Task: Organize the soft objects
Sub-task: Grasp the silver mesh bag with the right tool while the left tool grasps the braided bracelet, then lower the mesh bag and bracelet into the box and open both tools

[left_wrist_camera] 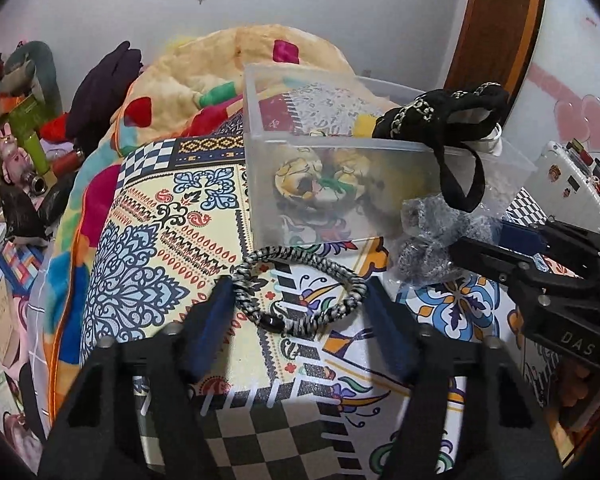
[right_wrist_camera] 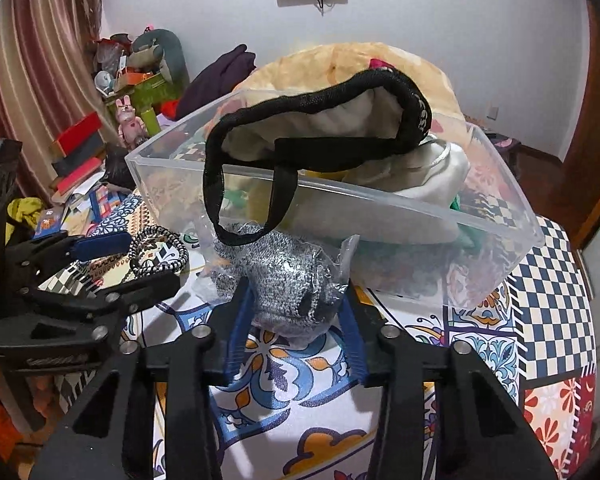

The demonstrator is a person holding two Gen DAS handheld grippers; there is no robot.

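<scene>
Your right hand-held gripper (right_wrist_camera: 296, 312) straddles the bagged grey knit (right_wrist_camera: 288, 284), jaws wide; close squarely before lifting into the clear bin (right_wrist_camera: 380, 200), left hand-held gripper (left_wrist_camera: 300, 300) wide around the braided band (left_wrist_camera: 300, 284).

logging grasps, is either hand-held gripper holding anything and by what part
Neither clearly holds anything. The right hand-held gripper brackets the bagged grey knit; the left hand-held gripper, open, straddles the braided band.

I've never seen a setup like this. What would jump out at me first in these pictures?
Probably the clear plastic bin stuffed with soft things, a black strappy bag draped over its front rim. Before it on the loudly patterned cloth, the right gripper straddles a grey knit bundle in plastic, while the left gripper brackets a braided black-and-white loop.
</scene>
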